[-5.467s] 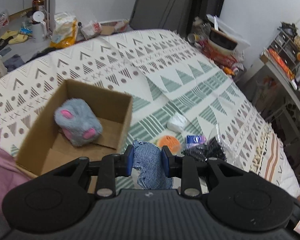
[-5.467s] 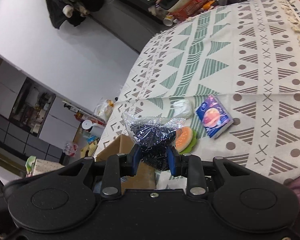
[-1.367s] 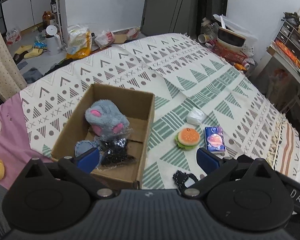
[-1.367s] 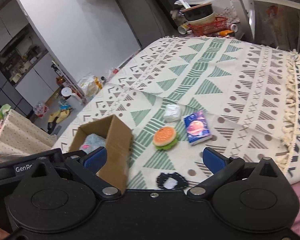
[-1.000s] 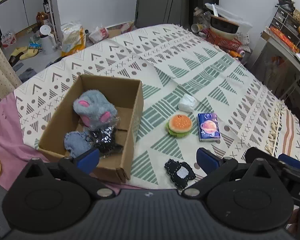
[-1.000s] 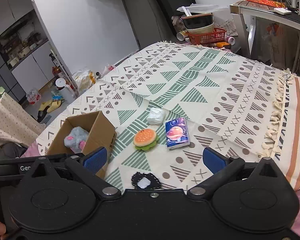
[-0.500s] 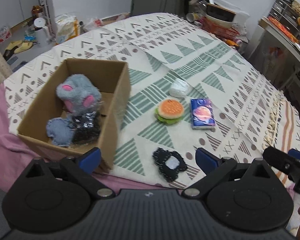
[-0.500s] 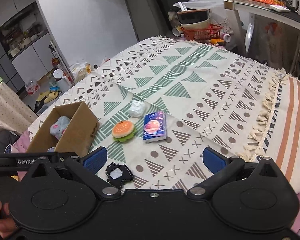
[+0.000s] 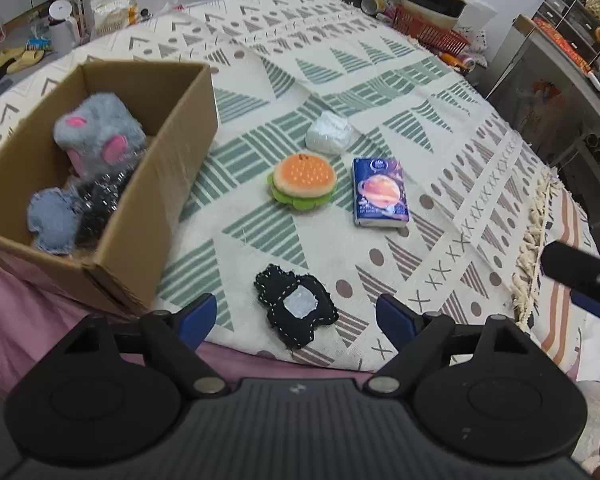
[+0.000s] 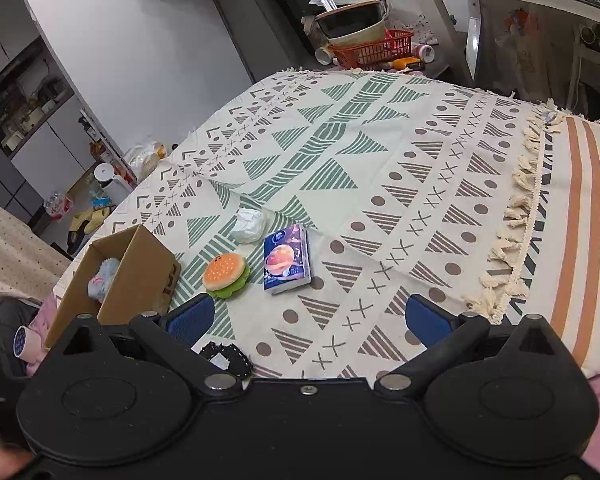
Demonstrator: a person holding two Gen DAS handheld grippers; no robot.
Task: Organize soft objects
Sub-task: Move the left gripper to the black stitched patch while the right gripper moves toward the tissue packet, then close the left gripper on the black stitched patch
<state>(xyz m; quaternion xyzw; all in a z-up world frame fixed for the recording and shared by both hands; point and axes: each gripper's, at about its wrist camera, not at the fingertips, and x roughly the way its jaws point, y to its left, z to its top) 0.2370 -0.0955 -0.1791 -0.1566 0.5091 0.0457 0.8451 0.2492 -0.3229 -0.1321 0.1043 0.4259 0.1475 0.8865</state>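
Both tools spread wide and empty: left tool (image 9: 296, 316) hovering low over the near edge of the patterned bed blanket (image 9: 380, 92), right tool (image 10: 310, 318) held higher and further back. Brown cardboard box (image 9: 168, 184) at ten o'clock in the left wrist view, already holding a grey plush with pink ears (image 9: 100, 136), a scrap of blue denim (image 9: 52, 220) and a clear bag of dark beads (image 9: 100, 204). Left outside on the blanket: black stitched fabric patch with a pale centre (image 9: 296, 308) at six o'clock, directly between the left fingers; orange-and-green plush burger (image 9: 304, 180) at twelve; blue tissue pack printed with a planet (image 9: 380, 192) at one; crumpled white wad (image 9: 328, 134) beyond. Probable next pick: the black patch. Best done by lowering straight down, pressing lightly into the blanket so the flat piece bunches upward, closing across its narrow width, and avoiding a pinch of the blanket itself. Then lift clear of the box wall before carrying towards ten o'clock.
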